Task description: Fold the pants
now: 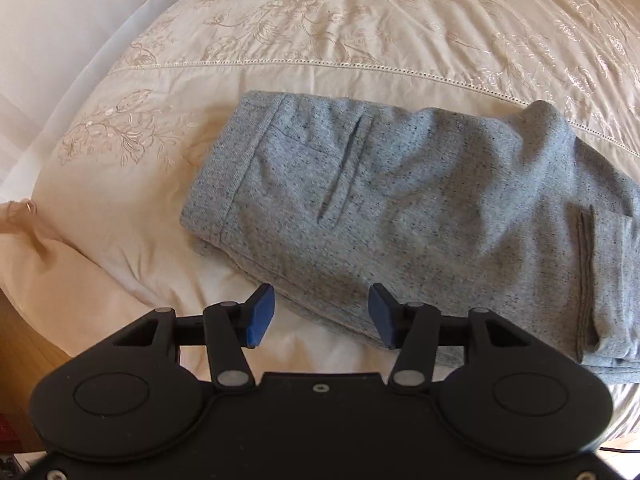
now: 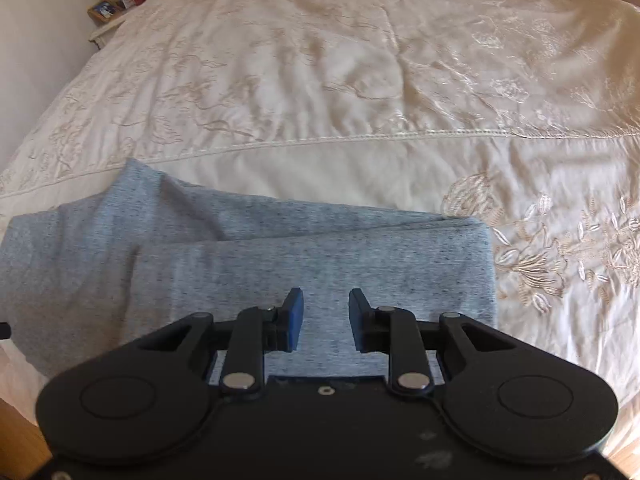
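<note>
Pants [image 1: 400,208] — grey speckled knit — lie folded into a compact stack on the bed [image 1: 320,20], resting on the plain cream band of the bedspread [image 2: 320,60] on the near side of its stitched seam line [image 1: 360,65]. Relative to that seam, the embroidered floral field lies on the far side, and the pants lie wholly on the near side, with one raised corner of cloth close to the seam. In the left wrist view, the waistband end with a slit pocket [image 1: 344,168] faces up, and a hemmed edge of cloth shows at the right end of the stack. In the right wrist view, the stack shows layered folds, with a straight folded edge at its right end near an embroidered flower [image 2: 528,256]. Left tongs [image 1: 322,316] hover over the near edge of the pants, jaws parted wide, blue pads [image 1: 260,316] clear of the cloth and gripping nothing. Right tongs [image 2: 326,320] hover above the near part of the pants, jaws parted by a narrower gap, nothing between the pads — the cloth is seen below the gap, not pinched. A bedside shelf [image 2: 116,4] with small items stands beyond the far left corner of the bed.
</note>
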`<state>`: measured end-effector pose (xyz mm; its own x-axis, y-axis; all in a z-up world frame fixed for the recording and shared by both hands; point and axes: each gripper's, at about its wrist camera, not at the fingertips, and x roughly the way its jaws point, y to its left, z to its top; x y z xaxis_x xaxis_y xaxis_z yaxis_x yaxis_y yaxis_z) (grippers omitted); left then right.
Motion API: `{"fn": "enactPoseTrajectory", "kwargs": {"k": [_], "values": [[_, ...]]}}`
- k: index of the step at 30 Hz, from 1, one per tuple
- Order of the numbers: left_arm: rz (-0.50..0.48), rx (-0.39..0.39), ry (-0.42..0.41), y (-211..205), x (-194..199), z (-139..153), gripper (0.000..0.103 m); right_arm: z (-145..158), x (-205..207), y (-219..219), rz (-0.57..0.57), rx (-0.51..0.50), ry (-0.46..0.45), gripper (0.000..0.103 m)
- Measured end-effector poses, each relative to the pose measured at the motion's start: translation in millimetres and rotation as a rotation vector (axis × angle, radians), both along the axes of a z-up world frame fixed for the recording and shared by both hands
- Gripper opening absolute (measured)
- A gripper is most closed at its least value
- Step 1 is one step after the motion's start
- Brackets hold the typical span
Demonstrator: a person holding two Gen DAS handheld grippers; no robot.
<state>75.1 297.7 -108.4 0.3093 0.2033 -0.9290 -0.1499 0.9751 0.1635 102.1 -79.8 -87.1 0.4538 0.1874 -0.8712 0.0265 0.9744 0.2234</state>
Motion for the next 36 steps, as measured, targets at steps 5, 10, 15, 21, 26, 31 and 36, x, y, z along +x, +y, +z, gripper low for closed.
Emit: {"fn": "enactPoseTrajectory", "kwargs": {"k": [5,10,15,21,26,31,36], "values": [[-0.052,-0.035,-0.012,33.1,12.0,0.0,0.059,0.5,-11.4,79.2,0.046,0.064,0.009,0.021],[-0.084,-0.055,-0.032,71.0,18.4,0.7,0.058,-16.5,-18.1,128.1,0.02,0.047,0.079,0.016],[-0.151,-0.055,-0.036,105.2,22.8,-5.6,0.058,-43.0,-28.7,153.6,-0.031,-0.048,0.13,0.015],[-0.178,-0.158,0.008,130.5,28.1,-27.0,0.065,-52.6,-21.9,157.8,-0.062,-0.099,0.158,0.016],[-0.159,-0.328,0.042,137.5,28.1,-46.3,0.072,-54.5,-18.6,162.3,-0.051,-0.135,0.166,0.017],[-0.1,-0.428,0.055,141.4,28.6,-63.1,0.092,-52.9,-19.4,163.0,-0.052,-0.149,0.174,0.018],[-0.028,-0.473,0.066,140.9,40.1,-77.0,0.101,-52.9,-19.1,164.4,-0.062,-0.154,0.174,0.02]]}}
